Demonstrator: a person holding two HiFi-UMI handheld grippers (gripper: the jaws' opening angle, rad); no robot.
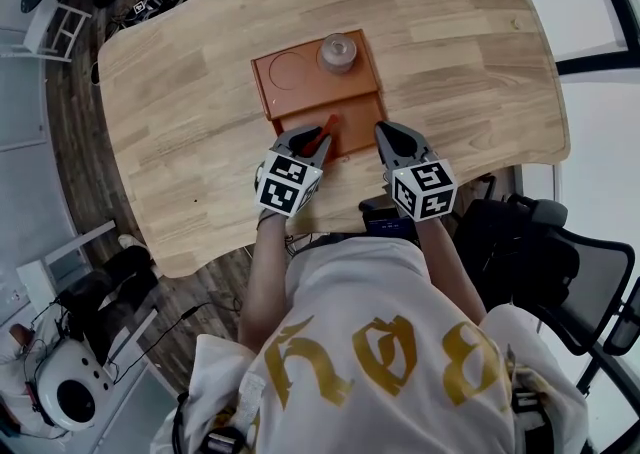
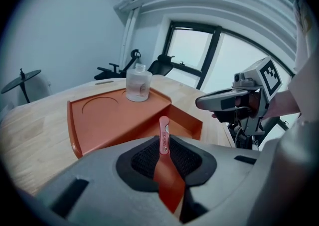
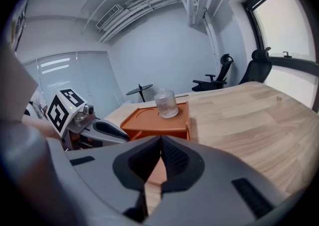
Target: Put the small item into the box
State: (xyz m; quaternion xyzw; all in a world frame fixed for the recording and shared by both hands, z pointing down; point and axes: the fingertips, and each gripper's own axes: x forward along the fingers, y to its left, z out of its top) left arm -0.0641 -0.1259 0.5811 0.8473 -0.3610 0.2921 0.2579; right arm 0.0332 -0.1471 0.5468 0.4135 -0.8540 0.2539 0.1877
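The left gripper (image 2: 164, 163) pinches the small item (image 2: 163, 130) by its lower half; the tip projects ahead, above the box (image 2: 114, 120). It appears light, rigid and smooth: hold the flat faces. The right gripper (image 3: 160, 158) is pressed together, empty.

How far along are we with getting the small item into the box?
Done: the red item is picked up, pinched in the left claw. In hand: it is held at the near, sunken part of the box, not yet released. Left: lower it in and open the claw. The right claw is shut and empty beside the box. The jar stands on the box's far shelf.
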